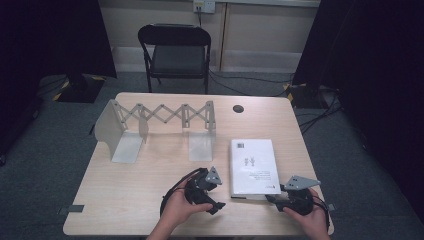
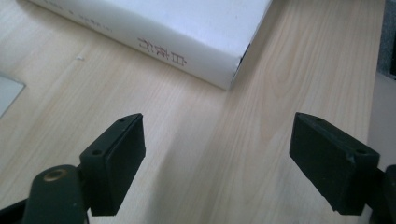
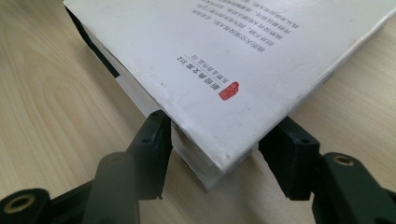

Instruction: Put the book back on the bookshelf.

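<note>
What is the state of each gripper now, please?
Left gripper: open, nothing between its jaws.
Right gripper: jaws around the white book's corner; grip cannot be told.

A black folding chair [image 1: 174, 52] stands on grey carpet [image 1: 60, 140] behind the table [image 1: 125, 200].

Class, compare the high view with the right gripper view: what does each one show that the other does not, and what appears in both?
High view alone: the folding metal book rack, the black chair and the left hand-held gripper. Right gripper view alone: the red stamp on the cover, and the book's corner sitting between the black jaws. Both share the white book and the wooden table.
</note>
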Demonstrator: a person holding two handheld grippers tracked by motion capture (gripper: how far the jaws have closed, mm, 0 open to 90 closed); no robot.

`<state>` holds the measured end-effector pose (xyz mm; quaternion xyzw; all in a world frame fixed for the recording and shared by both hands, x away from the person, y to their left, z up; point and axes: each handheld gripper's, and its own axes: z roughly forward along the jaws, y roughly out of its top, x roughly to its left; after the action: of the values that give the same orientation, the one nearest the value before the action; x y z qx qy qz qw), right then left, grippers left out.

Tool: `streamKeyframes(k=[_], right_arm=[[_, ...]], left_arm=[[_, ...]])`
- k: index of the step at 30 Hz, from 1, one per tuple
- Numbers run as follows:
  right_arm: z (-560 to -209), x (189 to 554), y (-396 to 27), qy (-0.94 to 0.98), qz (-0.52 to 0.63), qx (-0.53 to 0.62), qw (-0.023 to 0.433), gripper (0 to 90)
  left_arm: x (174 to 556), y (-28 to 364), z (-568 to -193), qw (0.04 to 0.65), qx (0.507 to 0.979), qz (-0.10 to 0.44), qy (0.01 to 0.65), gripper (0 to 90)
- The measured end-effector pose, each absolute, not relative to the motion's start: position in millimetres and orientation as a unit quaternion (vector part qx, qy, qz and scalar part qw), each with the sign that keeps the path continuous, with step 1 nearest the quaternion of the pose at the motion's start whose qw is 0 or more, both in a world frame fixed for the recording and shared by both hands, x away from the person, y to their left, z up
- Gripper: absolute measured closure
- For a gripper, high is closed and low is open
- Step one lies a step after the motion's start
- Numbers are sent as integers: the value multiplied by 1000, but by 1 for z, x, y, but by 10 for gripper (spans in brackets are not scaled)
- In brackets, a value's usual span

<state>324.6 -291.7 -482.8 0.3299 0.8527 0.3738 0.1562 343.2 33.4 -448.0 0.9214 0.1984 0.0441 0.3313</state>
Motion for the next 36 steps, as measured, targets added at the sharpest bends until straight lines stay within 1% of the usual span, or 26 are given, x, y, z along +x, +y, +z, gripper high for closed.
streamKeyframes(k=[5, 13, 24, 36], right_arm=[[-479, 325, -292, 850, 382, 329, 156, 464], [-477, 325, -292, 850, 381, 329, 155, 464], [-475, 325, -291, 848, 383, 331, 156, 464], [-473, 325, -291, 849, 383, 329, 157, 465]], left_arm=[[344, 24, -444, 334, 922, 48, 189, 159], [347, 7, -439, 339, 923, 48, 178, 159], [352, -17, -436, 341, 924, 70, 161, 164], [360, -42, -438, 339, 926, 67, 150, 162]])
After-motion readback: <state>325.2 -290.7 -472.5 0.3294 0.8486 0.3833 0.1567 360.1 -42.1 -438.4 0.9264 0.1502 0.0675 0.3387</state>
